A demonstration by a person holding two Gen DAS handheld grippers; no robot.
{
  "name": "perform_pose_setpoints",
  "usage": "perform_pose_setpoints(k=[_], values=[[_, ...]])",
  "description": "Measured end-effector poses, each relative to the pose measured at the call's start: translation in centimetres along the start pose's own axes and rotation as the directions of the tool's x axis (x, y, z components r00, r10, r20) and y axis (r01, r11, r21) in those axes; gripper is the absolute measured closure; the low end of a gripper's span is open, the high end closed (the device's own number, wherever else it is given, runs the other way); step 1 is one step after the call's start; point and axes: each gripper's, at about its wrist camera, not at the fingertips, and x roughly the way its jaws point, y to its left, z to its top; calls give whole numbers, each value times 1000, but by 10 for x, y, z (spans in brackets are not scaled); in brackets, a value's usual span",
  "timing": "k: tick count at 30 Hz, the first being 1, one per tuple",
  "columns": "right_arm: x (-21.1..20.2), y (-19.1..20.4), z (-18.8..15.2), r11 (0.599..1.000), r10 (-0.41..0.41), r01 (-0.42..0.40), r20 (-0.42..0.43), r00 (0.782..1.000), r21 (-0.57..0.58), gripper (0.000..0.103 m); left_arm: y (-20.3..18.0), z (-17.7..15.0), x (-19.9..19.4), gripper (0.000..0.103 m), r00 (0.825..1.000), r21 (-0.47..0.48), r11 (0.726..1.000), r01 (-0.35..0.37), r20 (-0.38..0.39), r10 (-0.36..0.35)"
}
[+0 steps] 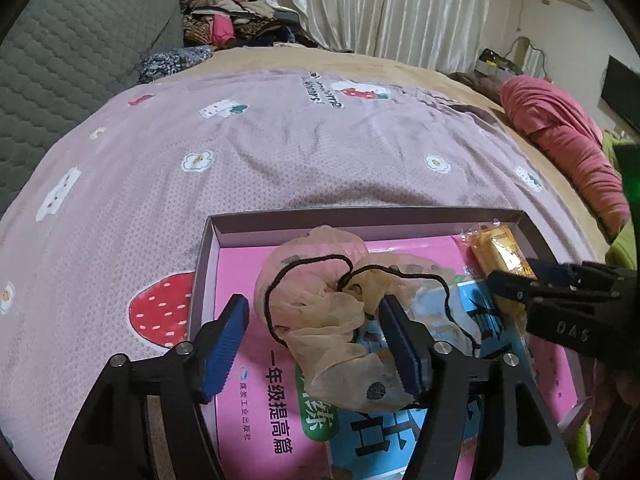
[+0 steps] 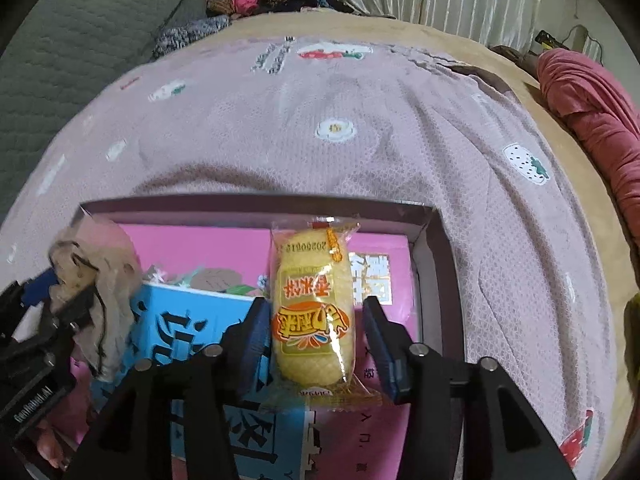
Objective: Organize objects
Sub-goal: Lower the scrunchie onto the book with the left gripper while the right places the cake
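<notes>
A shallow box (image 1: 360,216) lies on the bed and holds a pink workbook (image 1: 240,280) and a blue one (image 2: 188,320). On the books rests a crumpled sheer beige hair tie with a black elastic (image 1: 320,288). My left gripper (image 1: 314,304) stands open around it, its left pad well clear of the fabric. A yellow wrapped snack cake (image 2: 312,320) lies at the box's right side between the pads of my right gripper (image 2: 314,316), which is open with a gap showing at the right pad. The right gripper (image 1: 516,284) also shows in the left wrist view, over the snack (image 1: 496,248).
The box (image 2: 256,202) sits on a lilac bedspread (image 1: 280,152) with strawberry prints. A rolled pink blanket (image 1: 568,136) lies at the right edge, a grey quilted headboard (image 1: 80,40) at the left, and piled clothes (image 1: 240,16) behind.
</notes>
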Motion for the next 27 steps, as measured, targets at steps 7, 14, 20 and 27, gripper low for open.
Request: perform_pose_setpoints(k=[7, 14, 20, 27], values=[[-12, 1, 1, 1000, 1, -1, 13, 1000, -5, 40, -5, -4, -3, 29, 990, 82, 989, -126, -47, 130], [-28, 7, 0, 1000, 15, -14, 35, 999, -20, 35, -1, -2, -17, 28, 993, 84, 990, -116, -29, 119], [-34, 10, -1, 1000, 5, -5, 30, 1000, -25, 27, 7, 1, -18, 24, 998, 31, 999, -18, -61, 20], [-39, 12, 0, 999, -4, 5, 39, 999, -32, 25, -4, -6, -5, 24, 990, 113, 989, -101, -89, 111]])
